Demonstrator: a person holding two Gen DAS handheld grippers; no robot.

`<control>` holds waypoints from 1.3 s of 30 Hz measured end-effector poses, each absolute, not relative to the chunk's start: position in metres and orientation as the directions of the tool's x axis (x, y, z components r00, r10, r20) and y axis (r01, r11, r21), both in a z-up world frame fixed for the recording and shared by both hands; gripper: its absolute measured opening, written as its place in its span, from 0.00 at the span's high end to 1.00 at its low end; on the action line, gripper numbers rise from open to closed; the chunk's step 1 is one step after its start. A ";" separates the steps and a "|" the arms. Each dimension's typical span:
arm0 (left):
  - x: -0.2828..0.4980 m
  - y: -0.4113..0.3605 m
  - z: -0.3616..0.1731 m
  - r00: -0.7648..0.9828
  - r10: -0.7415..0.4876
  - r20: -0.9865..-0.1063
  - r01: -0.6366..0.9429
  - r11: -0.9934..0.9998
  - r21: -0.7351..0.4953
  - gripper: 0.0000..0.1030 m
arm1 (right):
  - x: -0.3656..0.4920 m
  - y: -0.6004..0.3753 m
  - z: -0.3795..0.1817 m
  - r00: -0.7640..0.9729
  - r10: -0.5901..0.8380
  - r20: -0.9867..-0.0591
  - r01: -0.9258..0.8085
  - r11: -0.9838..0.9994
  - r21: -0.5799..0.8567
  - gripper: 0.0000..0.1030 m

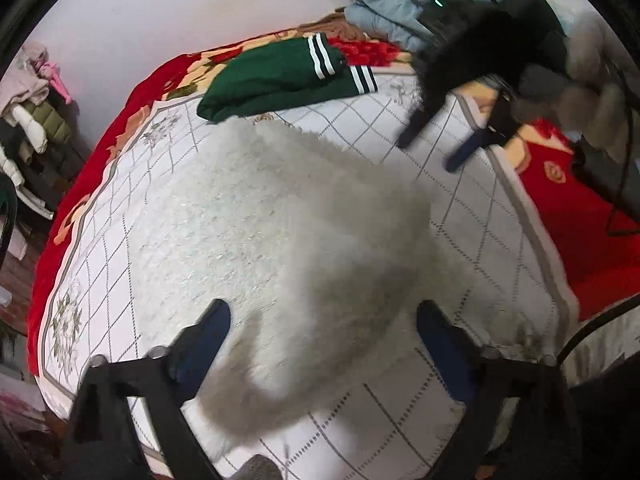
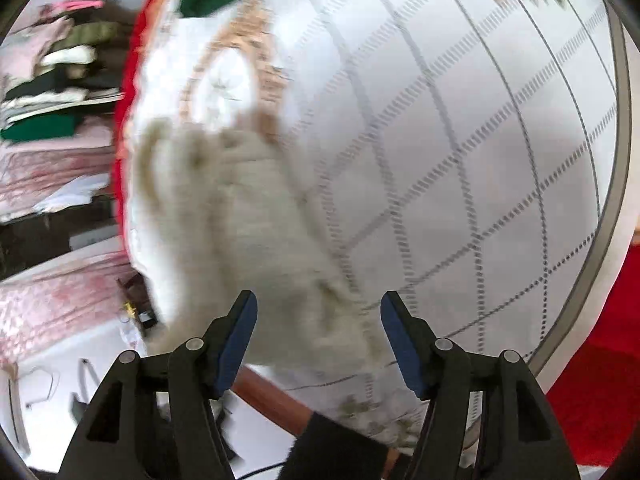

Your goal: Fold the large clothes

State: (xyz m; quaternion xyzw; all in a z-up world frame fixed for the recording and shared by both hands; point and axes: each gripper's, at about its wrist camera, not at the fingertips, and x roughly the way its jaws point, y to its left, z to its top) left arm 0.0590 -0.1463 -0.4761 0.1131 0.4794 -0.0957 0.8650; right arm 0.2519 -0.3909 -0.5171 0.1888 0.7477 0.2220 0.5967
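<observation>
Black grippers (image 2: 319, 344), blue-padded fingers (image 2: 240, 336), silver screws.

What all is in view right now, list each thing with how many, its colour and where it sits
fluffy garment: one, white, mid-bed, under the left gripper
folded garment: one, green, white stripes, far side of bed
bedspread: one, white, grey grid
blanket: one, red, floral, under the bedspread
jacket: one, pale blue, far end of bed
clothes pile: one, mixed colours, beside the bed
left gripper: one, black, blue pads, open
right gripper: one, black, blue pads, open, blurred
</observation>
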 end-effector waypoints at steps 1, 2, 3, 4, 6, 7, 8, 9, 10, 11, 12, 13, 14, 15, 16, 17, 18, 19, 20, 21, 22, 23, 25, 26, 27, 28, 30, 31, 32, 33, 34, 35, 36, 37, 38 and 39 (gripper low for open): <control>0.057 -0.145 -0.473 0.513 -0.054 -0.857 0.258 0.962 0.093 0.07 | 0.253 -0.382 -0.504 -0.213 0.557 -0.803 -0.016 0.819 0.573 0.36; 0.053 -0.143 -0.471 0.503 -0.048 -0.863 0.233 0.969 0.082 0.07 | 0.256 -0.369 -0.491 -0.210 0.564 -0.798 -0.051 0.809 0.585 0.36; 0.050 -0.138 -0.468 0.488 -0.037 -0.872 0.194 0.979 0.067 0.07 | 0.256 -0.357 -0.479 -0.209 0.573 -0.792 -0.087 0.796 0.599 0.36; 0.050 -0.134 -0.467 0.481 -0.027 -0.876 0.167 0.984 0.061 0.07 | 0.255 -0.344 -0.470 -0.206 0.582 -0.787 -0.113 0.785 0.610 0.36; 0.046 -0.118 -0.463 0.451 0.031 -0.892 0.060 0.996 0.065 0.07 | 0.248 -0.304 -0.451 -0.202 0.595 -0.778 -0.158 0.764 0.626 0.36; 0.044 -0.112 -0.463 0.442 0.045 -0.896 0.025 0.998 0.062 0.07 | 0.242 -0.288 -0.455 -0.212 0.588 -0.781 -0.173 0.764 0.622 0.36; 0.045 -0.099 -0.461 0.422 0.074 -0.904 -0.050 0.997 0.058 0.07 | 0.237 -0.274 -0.455 -0.233 0.570 -0.788 -0.202 0.764 0.612 0.39; 0.047 -0.090 -0.462 0.406 0.091 -0.909 -0.093 0.994 0.058 0.07 | 0.226 -0.255 -0.461 -0.251 0.523 -0.814 -0.251 0.777 0.577 0.43; 0.048 -0.079 -0.463 0.385 0.099 -0.918 -0.149 0.988 0.043 0.07 | 0.213 -0.244 -0.473 -0.267 0.452 -0.851 -0.291 0.805 0.518 0.55; 0.051 -0.067 -0.466 0.361 0.100 -0.927 -0.208 0.978 0.025 0.07 | 0.205 -0.236 -0.484 -0.286 0.388 -0.876 -0.318 0.824 0.469 0.64; 0.054 -0.058 -0.469 0.344 0.106 -0.933 -0.252 0.968 0.017 0.07 | 0.190 -0.231 -0.506 -0.323 0.308 -0.895 -0.340 0.845 0.413 0.67; 0.056 -0.048 -0.471 0.333 0.105 -0.937 -0.294 0.956 0.003 0.07 | 0.178 -0.234 -0.531 -0.337 0.251 -0.908 -0.327 0.873 0.363 0.73; 0.062 -0.038 -0.475 0.315 0.111 -0.943 -0.338 0.941 -0.002 0.07 | 0.170 -0.236 -0.551 -0.355 0.215 -0.910 -0.319 0.887 0.335 0.74; 0.065 -0.034 -0.476 0.306 0.117 -0.945 -0.360 0.933 -0.001 0.07 | 0.163 -0.239 -0.570 -0.373 0.194 -0.907 -0.317 0.892 0.321 0.74; 0.069 -0.028 -0.477 0.303 0.116 -0.946 -0.386 0.923 -0.010 0.07 | 0.160 -0.243 -0.581 -0.386 0.196 -0.901 -0.291 0.901 0.321 0.74; 0.075 -0.022 -0.475 0.308 0.109 -0.945 -0.408 0.913 -0.028 0.07 | 0.162 -0.246 -0.580 -0.397 0.210 -0.894 -0.258 0.909 0.328 0.74; 0.077 -0.018 -0.471 0.319 0.105 -0.942 -0.419 0.907 -0.040 0.07 | 0.167 -0.247 -0.574 -0.408 0.225 -0.885 -0.233 0.911 0.339 0.74; 0.082 -0.015 -0.467 0.334 0.109 -0.936 -0.427 0.903 -0.047 0.07 | 0.172 -0.251 -0.565 -0.409 0.245 -0.879 -0.210 0.912 0.353 0.74; 0.087 -0.012 -0.462 0.346 0.120 -0.931 -0.433 0.900 -0.045 0.07 | 0.179 -0.256 -0.550 -0.392 0.279 -0.876 -0.181 0.911 0.371 0.74; 0.092 -0.009 -0.458 0.356 0.126 -0.926 -0.435 0.899 -0.045 0.07 | 0.186 -0.261 -0.532 -0.359 0.311 -0.880 -0.170 0.905 0.390 0.74; 0.096 -0.004 -0.456 0.362 0.129 -0.923 -0.437 0.899 -0.045 0.07 | 0.190 -0.263 -0.519 -0.328 0.323 -0.888 -0.174 0.903 0.393 0.74; 0.103 -0.001 -0.455 0.369 0.134 -0.920 -0.441 0.896 -0.046 0.07 | 0.196 -0.266 -0.500 -0.280 0.337 -0.899 -0.188 0.899 0.395 0.74; 0.114 0.007 -0.458 0.365 0.134 -0.921 -0.445 0.895 -0.046 0.07 | 0.209 -0.262 -0.469 -0.226 0.402 -0.887 -0.190 0.875 0.445 0.74; 0.120 0.011 -0.461 0.353 0.133 -0.926 -0.444 0.895 -0.041 0.07 | 0.214 -0.258 -0.461 -0.225 0.449 -0.865 -0.182 0.853 0.490 0.74; 0.125 0.014 -0.466 0.344 0.130 -0.930 -0.442 0.896 -0.038 0.07 | 0.219 -0.248 -0.456 -0.230 0.495 -0.838 -0.172 0.827 0.535 0.74; 0.131 0.017 -0.471 0.329 0.128 -0.936 -0.442 0.897 -0.032 0.07 | 0.223 -0.239 -0.456 -0.233 0.520 -0.822 -0.166 0.811 0.561 0.74; 0.138 0.020 -0.481 0.314 0.118 -0.942 -0.447 0.894 -0.036 0.07 | 0.229 -0.213 -0.474 -0.253 0.502 -0.827 -0.162 0.821 0.548 0.74; 0.141 0.022 -0.487 0.302 0.108 -0.947 -0.446 0.894 -0.040 0.07 | 0.233 -0.202 -0.489 -0.268 0.457 -0.848 -0.172 0.843 0.509 0.74; 0.145 0.023 -0.497 0.283 0.097 -0.954 -0.445 0.894 -0.041 0.08 | 0.233 -0.195 -0.511 -0.285 0.384 -0.878 -0.180 0.879 0.442 0.78; 0.148 0.023 -0.505 0.264 0.089 -0.960 -0.439 0.898 -0.037 0.07 | 0.229 -0.191 -0.529 -0.305 0.335 -0.892 -0.181 0.899 0.399 0.85; 0.150 0.022 -0.512 0.245 0.088 -0.965 -0.433 0.901 -0.028 0.08 | 0.225 -0.187 -0.553 -0.326 0.284 -0.902 -0.179 0.918 0.354 0.92; 0.154 0.020 -0.526 0.210 0.086 -0.974 -0.420 0.907 -0.010 0.07 | 0.224 -0.185 -0.565 -0.332 0.266 -0.905 -0.170 0.927 0.335 0.96; 0.156 0.018 -0.540 0.187 0.071 -0.980 -0.406 0.914 -0.011 0.07 | 0.226 -0.186 -0.580 -0.334 0.263 -0.905 -0.137 0.937 0.323 0.97; 0.155 0.018 -0.546 0.192 0.069 -0.979 -0.410 0.912 -0.016 0.07 | 0.229 -0.186 -0.586 -0.328 0.262 -0.908 -0.116 0.943 0.314 0.99; 0.155 0.021 -0.549 0.204 0.064 -0.977 -0.416 0.909 -0.028 0.07 | 0.229 -0.183 -0.587 -0.323 0.248 -0.913 -0.124 0.946 0.300 0.99; 0.154 0.025 -0.551 0.207 0.047 -0.977 -0.424 0.904 -0.047 0.05 | 0.230 -0.177 -0.587 -0.320 0.223 -0.921 -0.155 0.947 0.283 0.99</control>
